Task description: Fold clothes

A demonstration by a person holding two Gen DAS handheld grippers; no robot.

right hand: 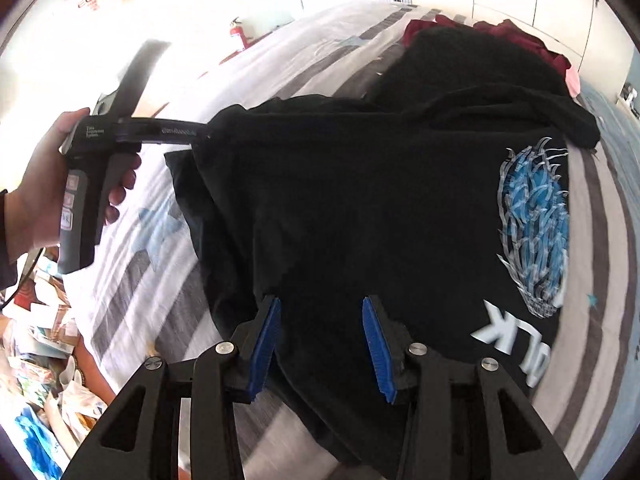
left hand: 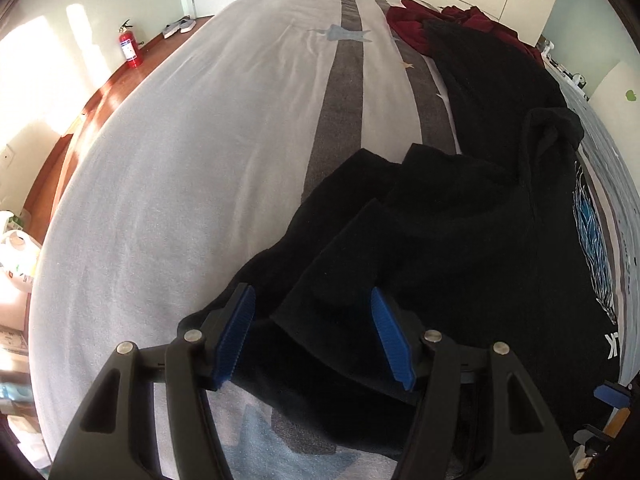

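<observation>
A black T-shirt (right hand: 360,208) with a blue and white print (right hand: 536,224) lies on the bed, partly folded; it also shows in the left wrist view (left hand: 440,220). My left gripper (left hand: 312,320) is open, its blue pads (left hand: 240,328) on either side of a folded edge of the shirt, not closed on it. In the right wrist view the left gripper's tips (right hand: 202,136) are hidden by the shirt's left edge. My right gripper (right hand: 320,340) is open over the shirt's near hem, holding nothing.
The bed (left hand: 180,160) has a white cover with grey stripes. Another black garment (left hand: 480,72) and dark red clothes (left hand: 412,24) lie at the far side. A red fire extinguisher (left hand: 130,46) stands on the floor. Bags and clutter (right hand: 48,340) lie beside the bed.
</observation>
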